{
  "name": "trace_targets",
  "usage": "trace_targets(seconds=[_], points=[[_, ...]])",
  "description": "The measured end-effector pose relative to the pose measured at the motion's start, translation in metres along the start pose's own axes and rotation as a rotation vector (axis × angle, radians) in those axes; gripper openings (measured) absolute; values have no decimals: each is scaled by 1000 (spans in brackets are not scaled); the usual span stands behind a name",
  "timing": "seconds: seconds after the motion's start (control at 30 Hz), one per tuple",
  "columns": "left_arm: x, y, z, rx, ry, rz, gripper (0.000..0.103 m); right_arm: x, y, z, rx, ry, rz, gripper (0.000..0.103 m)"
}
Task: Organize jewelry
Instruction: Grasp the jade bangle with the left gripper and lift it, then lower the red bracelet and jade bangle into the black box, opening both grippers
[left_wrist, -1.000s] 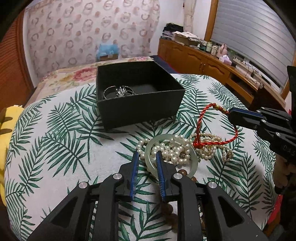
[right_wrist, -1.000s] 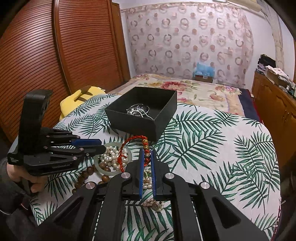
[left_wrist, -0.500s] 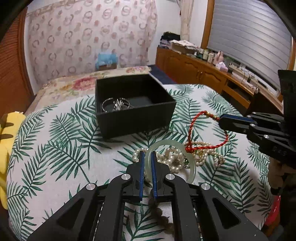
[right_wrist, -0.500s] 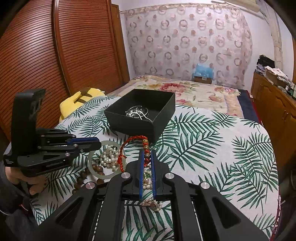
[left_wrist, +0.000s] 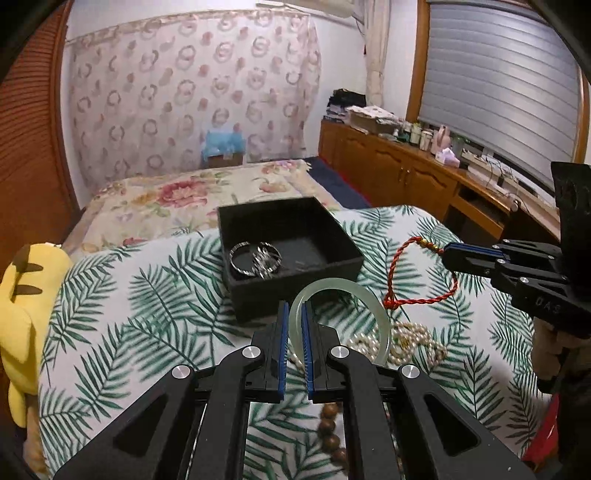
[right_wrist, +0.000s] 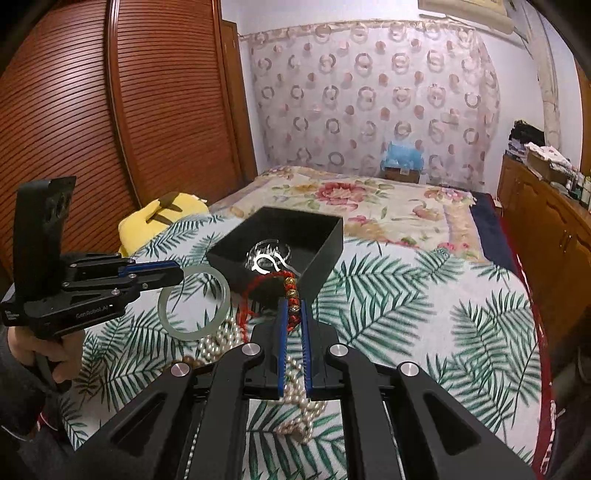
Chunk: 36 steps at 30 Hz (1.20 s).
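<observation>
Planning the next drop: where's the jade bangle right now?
The jade bangle is pinched in the left gripper, lifted above the pearl strands, just short of the black box.

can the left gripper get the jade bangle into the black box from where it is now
Probably yes. The left gripper is shut on the jade bangle, held clear of the pearls, and the open black box lies just ahead. The right gripper with the red cord bracelet stays off to the side.

Readable text: "GenRobot.AI" in pale print on side of left gripper (right_wrist: 177, 275) body. Right gripper (left_wrist: 448, 253) body shows embossed letters, roughly "DAS", uncertain. Small print at left gripper's rear: illegible.
</observation>
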<state>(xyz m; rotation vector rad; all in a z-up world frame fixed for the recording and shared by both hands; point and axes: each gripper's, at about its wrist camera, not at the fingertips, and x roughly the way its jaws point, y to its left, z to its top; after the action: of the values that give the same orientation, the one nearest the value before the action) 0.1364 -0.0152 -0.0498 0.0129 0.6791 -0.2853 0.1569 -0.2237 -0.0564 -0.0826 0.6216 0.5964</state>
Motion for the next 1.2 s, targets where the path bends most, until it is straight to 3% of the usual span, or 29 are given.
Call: trace_targets(seconds=[0.67,1.2], points=[[37,34,57,-1,-21,72,6,51,-31,57,-52,-16,10,8],[74,38,49,-15,13,39,7,94,-29,74,-72,10,34,8]])
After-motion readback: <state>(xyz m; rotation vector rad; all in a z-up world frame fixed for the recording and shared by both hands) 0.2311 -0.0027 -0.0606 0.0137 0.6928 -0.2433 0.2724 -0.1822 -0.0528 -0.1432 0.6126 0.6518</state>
